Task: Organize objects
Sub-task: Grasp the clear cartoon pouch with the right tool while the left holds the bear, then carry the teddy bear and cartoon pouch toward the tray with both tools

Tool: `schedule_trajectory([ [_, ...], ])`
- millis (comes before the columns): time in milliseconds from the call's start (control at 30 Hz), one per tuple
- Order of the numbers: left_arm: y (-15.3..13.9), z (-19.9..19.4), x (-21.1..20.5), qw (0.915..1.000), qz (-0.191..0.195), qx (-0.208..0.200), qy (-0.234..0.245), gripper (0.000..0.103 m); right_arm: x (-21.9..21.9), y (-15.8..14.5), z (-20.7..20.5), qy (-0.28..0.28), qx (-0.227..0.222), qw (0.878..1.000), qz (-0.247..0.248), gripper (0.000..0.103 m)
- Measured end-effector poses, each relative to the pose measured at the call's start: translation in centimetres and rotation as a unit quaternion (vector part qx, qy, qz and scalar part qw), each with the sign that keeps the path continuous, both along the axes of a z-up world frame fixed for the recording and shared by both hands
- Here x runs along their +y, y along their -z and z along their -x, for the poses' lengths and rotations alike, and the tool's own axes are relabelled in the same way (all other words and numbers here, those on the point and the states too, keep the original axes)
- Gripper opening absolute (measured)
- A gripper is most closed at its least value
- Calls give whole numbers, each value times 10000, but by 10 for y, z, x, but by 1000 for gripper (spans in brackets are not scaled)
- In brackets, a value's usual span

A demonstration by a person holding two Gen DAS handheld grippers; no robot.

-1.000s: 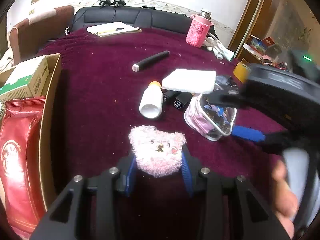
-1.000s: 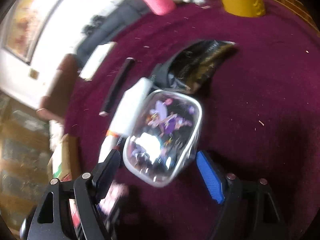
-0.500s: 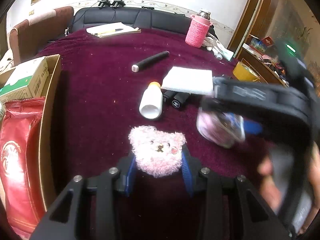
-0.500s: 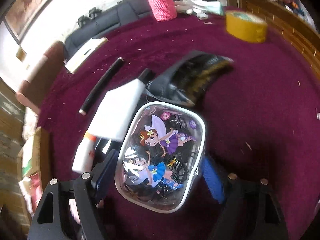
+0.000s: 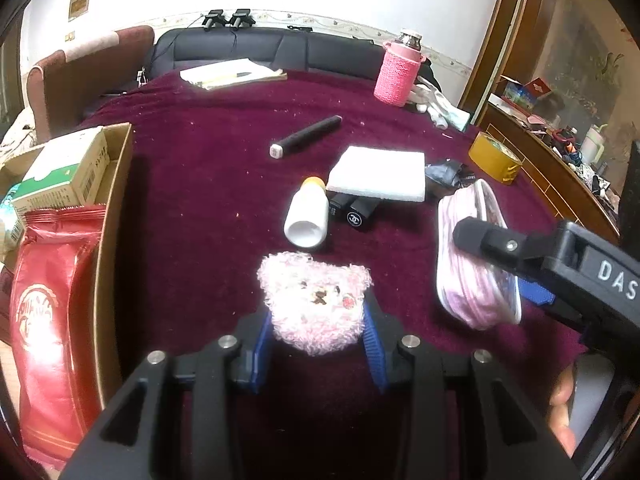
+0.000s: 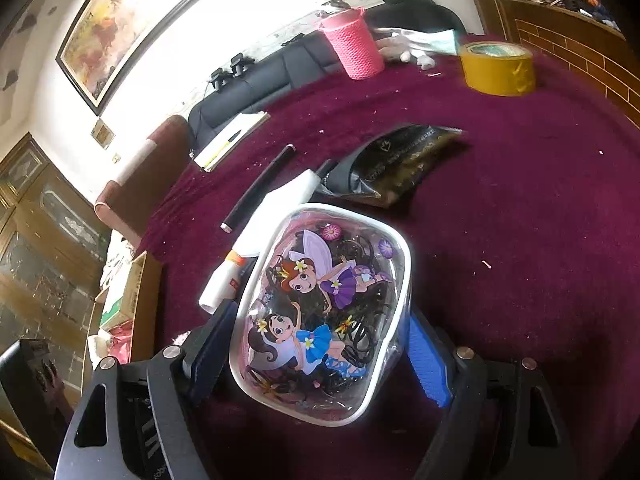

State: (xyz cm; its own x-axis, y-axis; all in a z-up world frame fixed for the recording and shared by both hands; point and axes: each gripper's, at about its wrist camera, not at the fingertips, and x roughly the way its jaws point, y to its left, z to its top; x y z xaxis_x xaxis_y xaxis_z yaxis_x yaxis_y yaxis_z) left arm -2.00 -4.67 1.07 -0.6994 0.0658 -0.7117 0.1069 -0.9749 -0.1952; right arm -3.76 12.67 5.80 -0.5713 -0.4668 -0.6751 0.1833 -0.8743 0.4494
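Observation:
My left gripper (image 5: 316, 332) is shut on a fluffy pink bear toy (image 5: 316, 300) and holds it low over the maroon tablecloth (image 5: 192, 184). My right gripper (image 6: 320, 344) is shut on a clear pouch printed with cartoon fairies (image 6: 324, 308) and holds it lifted above the cloth. The same pouch (image 5: 476, 272) shows pink from the side in the left wrist view, at the right, with the right gripper's black body behind it.
An open cardboard box (image 5: 112, 216) at the left holds a red packet (image 5: 48, 312) and a green-white carton (image 5: 64, 172). On the cloth lie a white bottle (image 5: 306, 214), black lipsticks (image 5: 356, 214), a white pad (image 5: 378, 174), a black pen (image 5: 306, 136), a dark packet (image 6: 400, 160), a yellow tape roll (image 6: 498, 68), a pink cup (image 6: 354, 46) and a notebook (image 5: 232, 74).
My right gripper closed on the fairy pouch, lifted it off the cloth and levelled out. The left gripper and the bear have stayed in place.

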Motion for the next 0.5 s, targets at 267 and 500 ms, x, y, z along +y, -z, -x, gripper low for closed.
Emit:
schedule_trajectory([
  [267,-13,-17,9,9988,407,266,-88,38,-1,0,-2,-77,41,9999,107,85],
  [500,-29,-34,15,9934,938,639,-180,38,-2,2,0,-89,51,9999,59,85],
])
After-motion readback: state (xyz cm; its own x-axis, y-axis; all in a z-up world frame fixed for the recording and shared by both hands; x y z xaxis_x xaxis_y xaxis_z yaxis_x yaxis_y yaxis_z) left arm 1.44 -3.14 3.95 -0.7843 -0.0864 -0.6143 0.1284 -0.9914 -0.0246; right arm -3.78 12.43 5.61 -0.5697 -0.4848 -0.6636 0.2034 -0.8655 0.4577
